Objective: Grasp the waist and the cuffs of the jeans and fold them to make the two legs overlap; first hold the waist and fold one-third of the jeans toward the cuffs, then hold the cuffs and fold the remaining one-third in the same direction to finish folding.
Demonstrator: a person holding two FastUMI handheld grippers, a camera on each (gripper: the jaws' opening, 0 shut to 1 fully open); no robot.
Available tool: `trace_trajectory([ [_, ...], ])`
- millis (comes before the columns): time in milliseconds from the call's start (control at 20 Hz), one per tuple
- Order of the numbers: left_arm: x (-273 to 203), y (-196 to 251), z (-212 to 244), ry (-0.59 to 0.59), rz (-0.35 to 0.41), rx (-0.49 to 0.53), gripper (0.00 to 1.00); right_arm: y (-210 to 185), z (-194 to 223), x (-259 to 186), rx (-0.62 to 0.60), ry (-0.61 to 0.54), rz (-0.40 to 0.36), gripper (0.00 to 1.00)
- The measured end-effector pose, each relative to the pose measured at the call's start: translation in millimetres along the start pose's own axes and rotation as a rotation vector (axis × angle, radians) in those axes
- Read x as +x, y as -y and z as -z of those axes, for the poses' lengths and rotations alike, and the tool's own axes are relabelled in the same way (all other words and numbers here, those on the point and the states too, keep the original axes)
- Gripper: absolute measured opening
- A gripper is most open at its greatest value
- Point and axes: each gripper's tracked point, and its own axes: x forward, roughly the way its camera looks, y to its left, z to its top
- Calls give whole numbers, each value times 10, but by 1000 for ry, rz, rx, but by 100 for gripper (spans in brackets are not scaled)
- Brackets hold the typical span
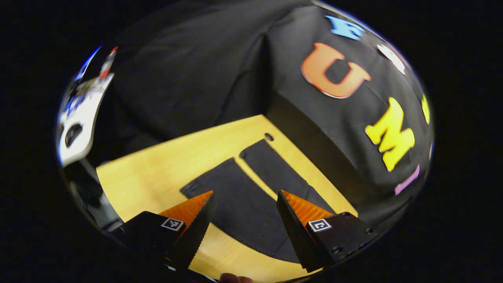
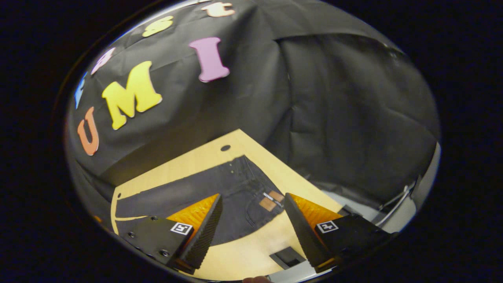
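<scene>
while flat — one jeans (image 1: 251, 196), two legs

- Left tongs (image 1: 245, 192): fingers spread wide apart, gripping nothing, held up in the air.
- Right tongs (image 2: 253, 194): fingers likewise spread wide, gripping nothing, held up in the air.
</scene>
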Motion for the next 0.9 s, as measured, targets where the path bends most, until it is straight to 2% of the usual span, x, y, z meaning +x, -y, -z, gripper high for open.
trace_trajectory([
  [150, 183, -301, 37, -42, -42, -185, 99, 104, 209, 251, 79, -89, 23, 98],
  [300, 317, -521, 70, -58, -94, -317, 99, 45, 307, 322, 66, -121, 22, 98],
  [400, 413, -547, 52, -63, -103, -383, 100, -7, 271, 337, 57, -120, 15, 98],
  [650, 491, -663, 77, -79, -151, -414, 99, 9, 259, 356, 103, -130, 35, 98],
  [700, 495, -653, 63, -75, -146, -416, 99, 7, 255, 380, 110, -133, 38, 92],
  [800, 515, -666, 32, -79, -148, -403, 99, -6, 271, 449, 124, -136, 40, 92],
  [850, 527, -653, 17, -80, -147, -405, 99, -14, 285, 476, 129, -140, 40, 98],
  [900, 540, -635, -5, -79, -143, -409, 99, -12, 313, 488, 132, -145, 42, 98],
])
